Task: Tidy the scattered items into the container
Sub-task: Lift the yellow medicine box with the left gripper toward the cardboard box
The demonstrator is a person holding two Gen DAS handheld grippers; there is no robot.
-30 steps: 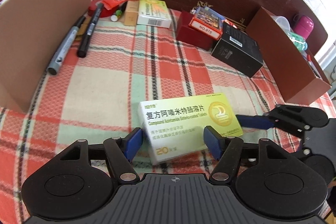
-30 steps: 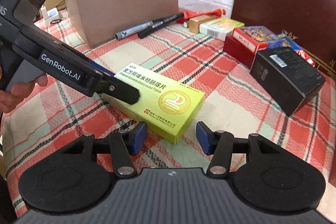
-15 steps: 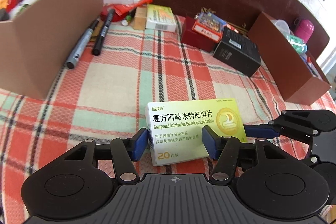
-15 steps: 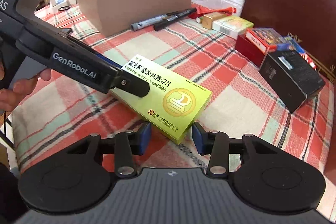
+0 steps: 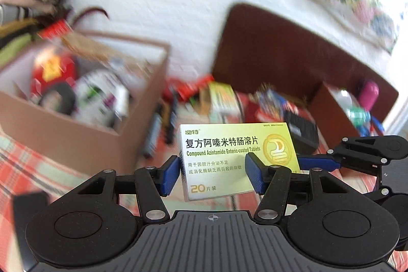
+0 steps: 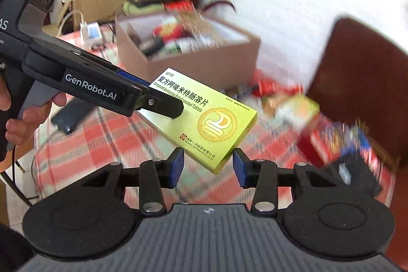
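A yellow-green tablet box (image 5: 237, 157) is held up off the checked tablecloth between both grippers. My left gripper (image 5: 214, 176) is shut on its near-left end. My right gripper (image 6: 207, 165) is shut on its other end (image 6: 204, 119); its blue finger (image 5: 318, 162) shows at the box's right edge in the left wrist view. The left gripper's body (image 6: 89, 88) shows in the right wrist view. An open brown cardboard box (image 5: 84, 134) with several items inside stands to the left and beyond; it also shows in the right wrist view (image 6: 204, 63).
Markers (image 5: 155, 134), small boxes (image 5: 221, 96) and a black box (image 5: 303, 131) lie blurred on the cloth behind. A second brown box (image 5: 331, 106) with bottles is at the right. A dark chair back (image 6: 357, 83) stands behind. A phone (image 6: 71, 116) lies left.
Both grippers have lifted the tablet box off the cloth and raised it, swinging toward the open cardboard box. The background is now motion-blurred.
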